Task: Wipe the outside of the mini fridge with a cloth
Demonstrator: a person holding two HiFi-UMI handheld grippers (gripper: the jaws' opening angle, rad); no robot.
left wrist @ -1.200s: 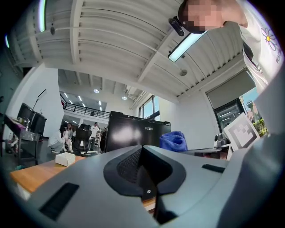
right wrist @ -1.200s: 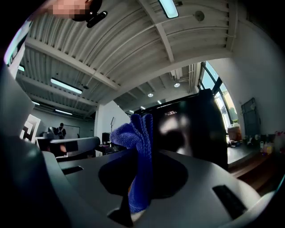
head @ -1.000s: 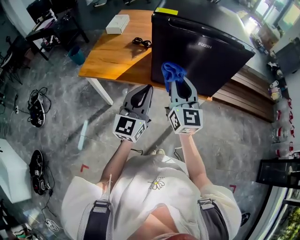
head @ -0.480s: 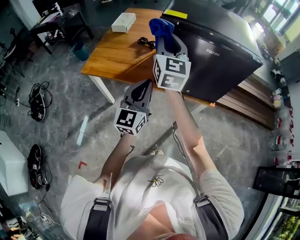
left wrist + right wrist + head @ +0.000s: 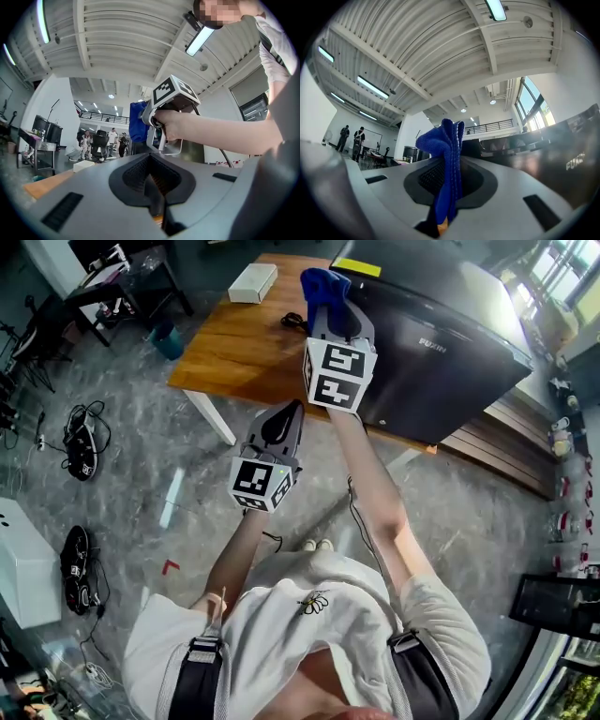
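Note:
The black mini fridge (image 5: pixel 441 334) stands on the wooden table (image 5: pixel 239 343), and its dark side (image 5: pixel 562 154) fills the right of the right gripper view. My right gripper (image 5: pixel 330 307) is raised near the fridge's upper left corner, shut on a blue cloth (image 5: pixel 321 287) that sticks up between its jaws (image 5: pixel 446 159). My left gripper (image 5: pixel 278 432) hangs lower, off the table's front edge, jaws shut with nothing in them (image 5: pixel 154 187). The left gripper view shows the right gripper (image 5: pixel 161 117) and the cloth (image 5: pixel 137 122) above it.
A white box (image 5: pixel 253 282) and a black cable (image 5: pixel 295 322) lie on the table left of the fridge. Cables and shoes (image 5: pixel 75 451) litter the grey floor at left. A teal bin (image 5: pixel 169 338) stands by the table's left end. Wooden planks (image 5: pixel 497 442) run behind at right.
My right gripper has risen with the cloth from below the fridge's front to its upper left corner. The left gripper has hardly moved.

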